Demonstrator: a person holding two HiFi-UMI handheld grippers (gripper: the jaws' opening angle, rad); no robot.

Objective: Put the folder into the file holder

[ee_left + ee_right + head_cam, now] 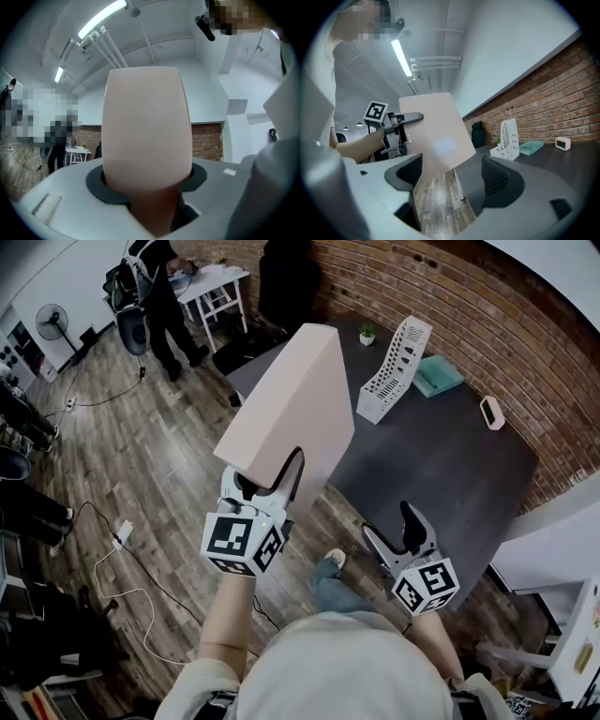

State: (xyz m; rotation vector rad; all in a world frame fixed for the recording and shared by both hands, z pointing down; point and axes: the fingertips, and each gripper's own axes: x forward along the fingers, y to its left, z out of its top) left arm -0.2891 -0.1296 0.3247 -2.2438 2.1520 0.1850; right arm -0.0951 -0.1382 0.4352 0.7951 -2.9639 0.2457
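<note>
My left gripper (pixel 272 479) is shut on the lower edge of a pale pink folder (pixel 291 404), which it holds up in the air over the table's near-left corner. In the left gripper view the folder (pixel 147 126) fills the middle, clamped between the jaws (pixel 147 180). A white perforated file holder (pixel 396 371) stands upright at the far side of the dark table (pixel 441 465). My right gripper (pixel 394 531) hangs open near the table's front edge, with nothing between its jaws. From the right gripper (pixel 452 180) I see the folder (pixel 436 136) and the file holder (pixel 508 138).
A teal flat item (pixel 438 376) lies next to the file holder, with a small white device (pixel 491 412) to its right and a tiny potted plant (pixel 367 334) behind. A brick wall backs the table. A person (pixel 159 296) stands far off by a white table; cables lie on the wooden floor.
</note>
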